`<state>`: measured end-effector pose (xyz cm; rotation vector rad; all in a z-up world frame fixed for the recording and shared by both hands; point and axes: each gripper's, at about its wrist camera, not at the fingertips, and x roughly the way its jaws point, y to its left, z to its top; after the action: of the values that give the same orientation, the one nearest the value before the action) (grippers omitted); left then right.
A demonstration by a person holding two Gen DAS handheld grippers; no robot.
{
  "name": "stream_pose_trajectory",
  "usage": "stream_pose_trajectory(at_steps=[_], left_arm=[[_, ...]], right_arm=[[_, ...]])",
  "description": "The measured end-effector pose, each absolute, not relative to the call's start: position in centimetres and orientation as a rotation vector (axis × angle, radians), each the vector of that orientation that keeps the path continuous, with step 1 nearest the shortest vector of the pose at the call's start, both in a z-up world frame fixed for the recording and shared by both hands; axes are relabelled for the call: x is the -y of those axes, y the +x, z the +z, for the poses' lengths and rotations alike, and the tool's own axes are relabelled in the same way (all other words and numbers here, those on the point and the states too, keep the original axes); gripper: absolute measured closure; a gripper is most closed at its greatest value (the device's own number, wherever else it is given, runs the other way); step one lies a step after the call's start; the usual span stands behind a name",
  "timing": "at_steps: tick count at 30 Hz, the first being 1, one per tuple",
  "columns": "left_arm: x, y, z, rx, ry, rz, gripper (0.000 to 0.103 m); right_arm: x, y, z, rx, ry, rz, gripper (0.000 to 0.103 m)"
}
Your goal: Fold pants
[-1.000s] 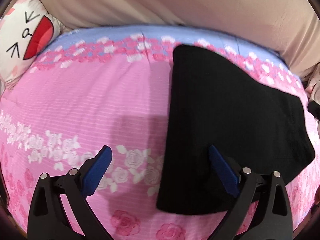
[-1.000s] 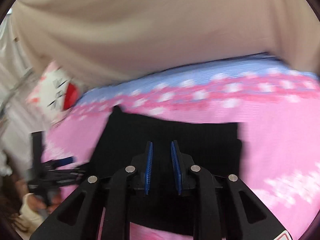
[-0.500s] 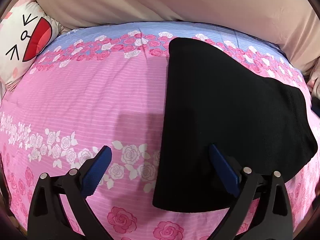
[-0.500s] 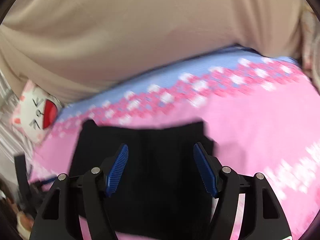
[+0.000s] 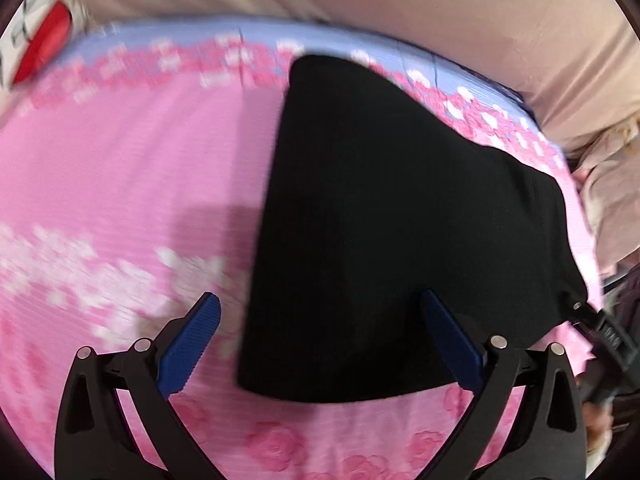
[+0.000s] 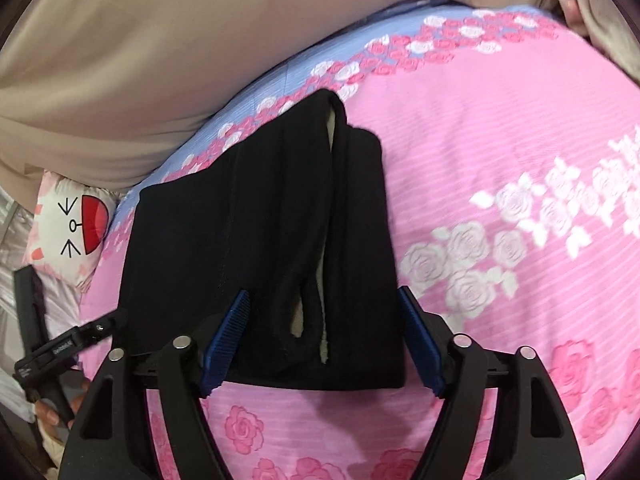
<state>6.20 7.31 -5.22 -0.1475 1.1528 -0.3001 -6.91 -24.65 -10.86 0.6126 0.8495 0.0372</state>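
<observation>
black pants (image 6: 256, 240), pink rose-print bedspread (image 6: 500, 140)

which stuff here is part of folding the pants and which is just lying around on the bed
Part of the job:
- black pants, folded, lying flat on the bedsheet
- left gripper, jaws wide, nothing gripped
- right gripper, jaws opening over the pants' near edge, pads not pressing
- pink rose bedsheet, the work surface

Just lying about:
- cat-face pillow at the bed's far corner
- beige fabric behind the bed

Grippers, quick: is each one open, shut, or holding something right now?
Left gripper: open, holding nothing, over the edge of the black pants.
Right gripper: jaws opening, nothing gripped, above the pants.
</observation>
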Motion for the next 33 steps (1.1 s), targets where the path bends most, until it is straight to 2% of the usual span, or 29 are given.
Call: stream_pose_trajectory(at_steps=[2, 4, 5, 6, 7, 9, 11, 13, 15, 16, 17, 20, 23, 24, 25, 26, 27, 29, 32, 33], left_arm=[[-8.0, 6.4, -5.7, -1.124, -0.228, -0.312, 0.005], [-7.9, 6.6, -5.7, -1.107, -0.233, -0.34, 0.009], [-7.8, 6.6, -5.5, -1.091, -0.236, -0.376, 0.041], [-7.7, 6.6, -5.2, -1.094, -0.242, -0.401, 0.056], [-8.0, 6.6, -4.7, -1.105, -0.256, -0.415, 0.064], [-8.9, 5.8, -2.5, -1.092, -0.256, -0.445, 0.08], [-10.0, 4.2, -0.2, -1.077, -0.252, -0.483, 0.082], [-11.0, 2.3, 0.9, -1.118, -0.241, -0.513, 0.081], [-11.1, 1.4, -0.3, -1.179, -0.192, -0.463, 0.064], [-11.0, 1.2, -1.9, -1.213, -0.119, -0.389, 0.063], [-10.9, 0.9, -2.8, -1.229, -0.074, -0.328, 0.057], [-11.8, 0.1, -0.7, -1.178, -0.139, -0.312, 0.053], [-11.3, 0.2, 4.1, -0.975, -0.133, -0.314, 0.011], [-10.8, 0.5, 4.8, -0.931, -0.115, -0.293, 0.011], [-9.5, 1.0, 5.5, -0.891, -0.068, -0.25, 0.011], [-8.7, 1.4, 5.6, -0.865, -0.033, -0.23, 0.011], [-7.3, 2.0, 5.4, -0.835, 0.014, -0.208, 0.011], [-5.7, 3.1, 3.9, -0.842, 0.089, -0.161, 0.011], [-4.3, 4.7, 0.2, -0.926, 0.148, -0.149, 0.011], [-4.2, 5.2, -0.6, -0.954, 0.152, -0.141, 0.011]], right_arm=[[24.4, -7.0, -11.0, -0.824, 0.608, 0.046, 0.024], [24.2, -7.0, -10.9, -0.807, 0.579, 0.052, 0.028], [24.1, -6.8, -10.9, -0.803, 0.571, 0.065, 0.042], [24.3, -6.7, -10.6, -0.801, 0.593, 0.091, 0.057], [24.4, -6.9, -9.9, -0.796, 0.601, 0.106, 0.062], [24.2, -8.6, -7.1, -0.763, 0.587, 0.172, 0.068], [23.5, -10.5, -5.0, -0.756, 0.55, 0.213, 0.068], [22.8, -11.6, -5.1, -0.8, 0.499, 0.231, 0.063], [22.5, -11.8, -7.8, -0.899, 0.439, 0.188, 0.047], [22.8, -11.8, -9.5, -0.951, 0.427, 0.121, 0.044], [23.9, -12.4, -10.4, -0.937, 0.531, 0.136, 0.041], [25.4, -14.0, -7.9, -0.827, 0.611, 0.086, 0.041], [25.4, -13.6, -3.9, -0.697, 0.507, 0.068, 0.04], [25.5, -12.6, -3.2, -0.675, 0.468, 0.05, 0.041], [25.7, -11.7, -3.1, -0.666, 0.43, 0.018, 0.043], [25.9, -10.5, -3.6, -0.681, 0.372, -0.043, 0.056], [26.2, -9.6, -4.3, -0.711, 0.33, -0.099, 0.075], [26.4, -7.8, -5.9, -0.771, 0.278, -0.142, 0.089], [24.8, -6.8, -7.0, -0.84, 0.274, -0.022, 0.09], [23.7, -7.2, -6.4, -0.827, 0.253, 0.008, 0.094]])
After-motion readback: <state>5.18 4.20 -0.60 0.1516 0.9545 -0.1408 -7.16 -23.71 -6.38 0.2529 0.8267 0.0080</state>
